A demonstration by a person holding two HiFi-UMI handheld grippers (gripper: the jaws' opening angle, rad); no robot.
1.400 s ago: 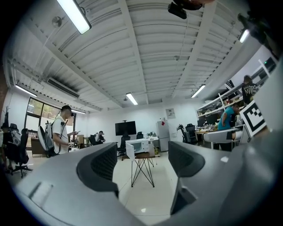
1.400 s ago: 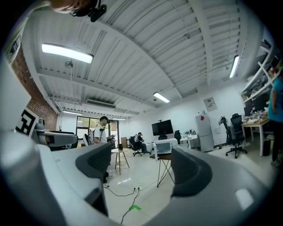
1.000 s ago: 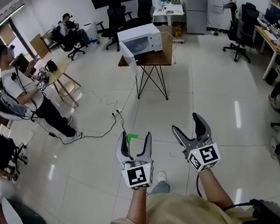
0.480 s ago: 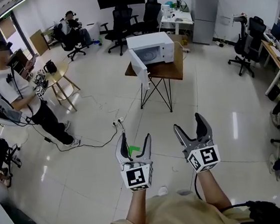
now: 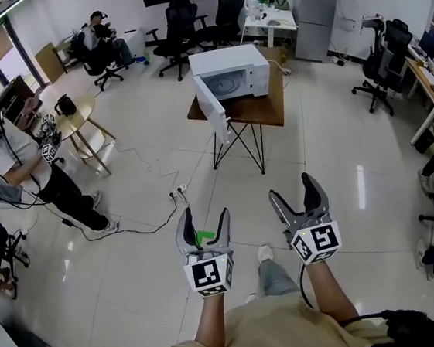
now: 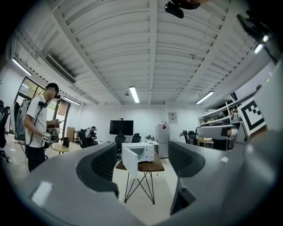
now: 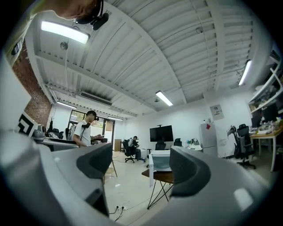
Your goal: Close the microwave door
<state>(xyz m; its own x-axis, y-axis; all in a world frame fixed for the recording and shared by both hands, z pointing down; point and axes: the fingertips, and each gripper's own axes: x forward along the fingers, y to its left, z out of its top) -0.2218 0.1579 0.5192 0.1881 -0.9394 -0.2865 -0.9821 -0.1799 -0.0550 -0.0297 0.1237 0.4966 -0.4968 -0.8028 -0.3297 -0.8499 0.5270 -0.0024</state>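
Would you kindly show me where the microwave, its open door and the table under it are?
microwave (image 5: 227, 59), head view, on its white top.
door (image 5: 214, 115), head view, middle of the open panel.
table (image 5: 263, 109), head view, bare wooden top.

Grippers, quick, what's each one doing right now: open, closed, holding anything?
Left gripper: open, nothing between its jaws.
Right gripper: open, nothing between its jaws.

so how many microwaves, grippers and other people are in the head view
microwave: 1
grippers: 2, left gripper and right gripper
other people: 2, standing person and seated person
total: 5
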